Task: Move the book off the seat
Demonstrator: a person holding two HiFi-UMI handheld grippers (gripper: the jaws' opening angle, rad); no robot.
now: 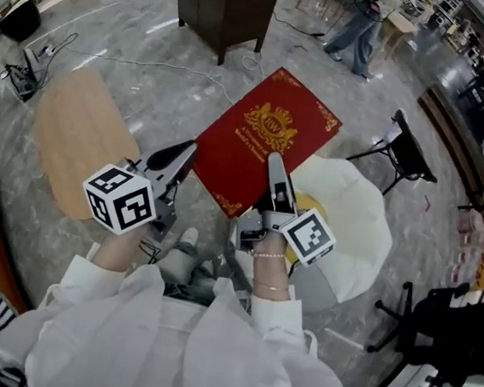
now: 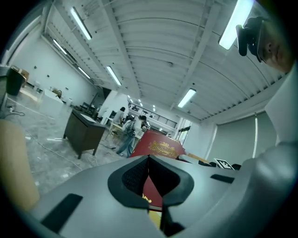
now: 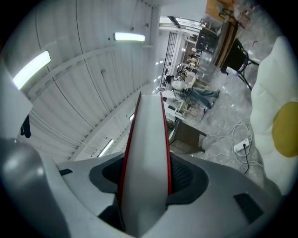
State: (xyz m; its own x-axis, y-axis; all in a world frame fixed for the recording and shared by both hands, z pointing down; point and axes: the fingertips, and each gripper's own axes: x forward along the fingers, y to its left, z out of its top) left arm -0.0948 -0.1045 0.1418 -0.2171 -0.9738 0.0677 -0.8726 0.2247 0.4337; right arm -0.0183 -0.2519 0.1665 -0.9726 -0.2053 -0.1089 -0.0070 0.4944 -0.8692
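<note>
Book (image 1: 264, 139), one, in left gripper (image 1: 187, 152) and right gripper (image 1: 275, 168)

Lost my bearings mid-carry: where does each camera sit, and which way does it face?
Head view: on the person's head, facing steeply down at the red book, left gripper, right gripper and white sleeves.
Left gripper view: on the left gripper, facing along jaws shut on the book's corner toward a dark cabinet; only jaws show.
Right gripper view: on the right gripper, facing along jaws clamped on the book's edge; white seat at right.
Shared: all three show the book.
</note>
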